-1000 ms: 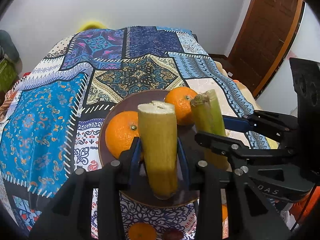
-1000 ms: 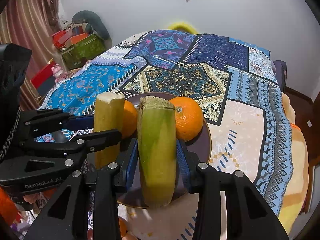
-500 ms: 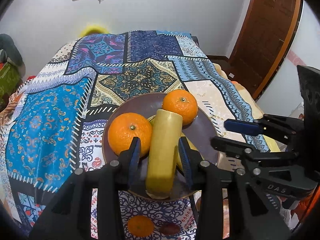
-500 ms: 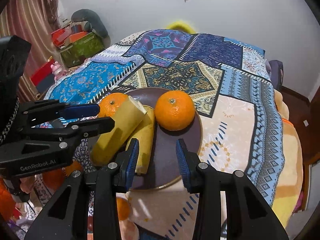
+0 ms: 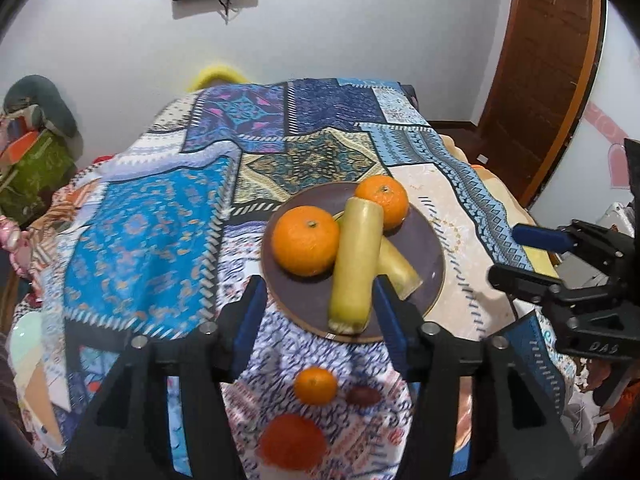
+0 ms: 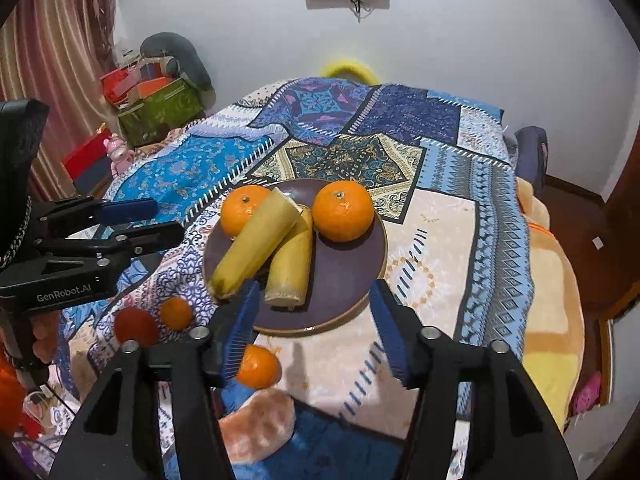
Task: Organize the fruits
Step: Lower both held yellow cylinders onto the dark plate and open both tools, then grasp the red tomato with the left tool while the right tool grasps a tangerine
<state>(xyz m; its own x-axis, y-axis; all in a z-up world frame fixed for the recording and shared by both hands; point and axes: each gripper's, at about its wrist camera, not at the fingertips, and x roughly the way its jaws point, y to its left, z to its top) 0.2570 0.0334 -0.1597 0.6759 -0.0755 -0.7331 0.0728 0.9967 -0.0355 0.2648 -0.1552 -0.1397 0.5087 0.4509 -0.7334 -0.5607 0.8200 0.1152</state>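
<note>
The left gripper and right gripper both hang wide apart and hold nothing, just short of the near rim of a brown plate on a patchwork-covered bed. On the plate lie two oranges, one toward each far side, with two cut yellow-green stalks crossed between them. A small orange lies on the cloth beside the near rim.

Even, soft indoor light, strong fisheye bending with dark corners, and blurred nearest fruit.
</note>
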